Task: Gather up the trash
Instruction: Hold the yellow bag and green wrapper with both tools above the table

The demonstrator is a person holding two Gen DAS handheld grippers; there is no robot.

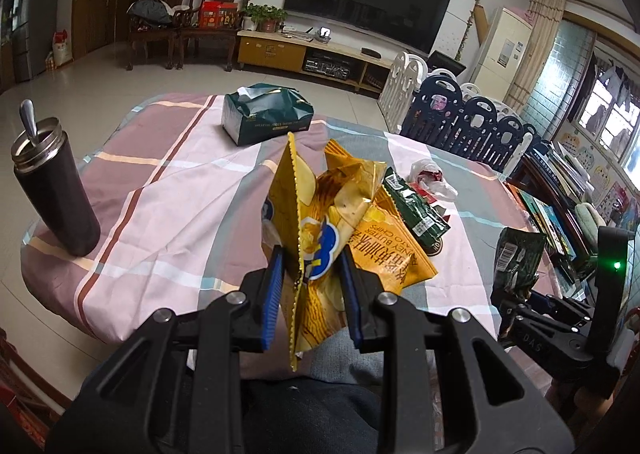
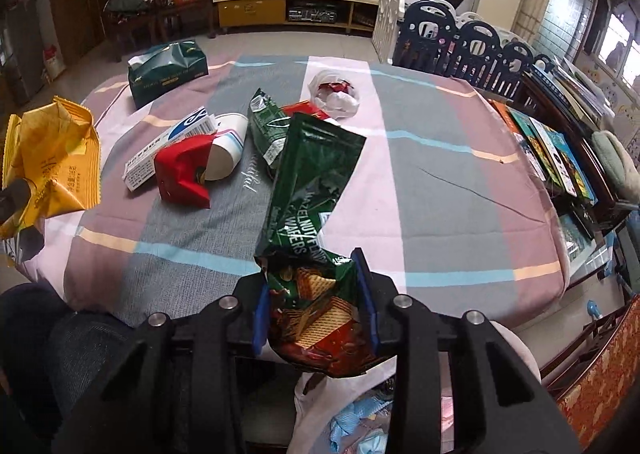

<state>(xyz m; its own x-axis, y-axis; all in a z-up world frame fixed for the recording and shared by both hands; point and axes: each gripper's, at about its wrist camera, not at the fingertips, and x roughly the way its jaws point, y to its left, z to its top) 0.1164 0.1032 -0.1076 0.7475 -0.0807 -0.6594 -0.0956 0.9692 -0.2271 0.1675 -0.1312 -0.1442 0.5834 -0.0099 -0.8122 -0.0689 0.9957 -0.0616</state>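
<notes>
My left gripper [image 1: 313,254] is shut on a crumpled yellow chip bag [image 1: 320,209] and holds it above the table's near edge; the bag also shows in the right wrist view [image 2: 52,165] at far left. My right gripper [image 2: 312,270] is shut on a green hazelnut wafer wrapper [image 2: 312,189], held over the table's front edge; it also shows in the left wrist view [image 1: 516,254]. On the cloth lie a second green wrapper [image 2: 266,125], a red carton [image 2: 182,169], a paper cup [image 2: 228,145], a white-blue box [image 2: 168,145] and a white plastic bag [image 2: 334,93].
A green tissue box [image 1: 264,117] stands at the table's far side. A dark steel flask [image 1: 52,181] with a spoon stands at the left edge. A bag with blue and white trash [image 2: 360,422] hangs below my right gripper. Books [image 2: 552,145] and a playpen fence [image 2: 460,41] are to the right.
</notes>
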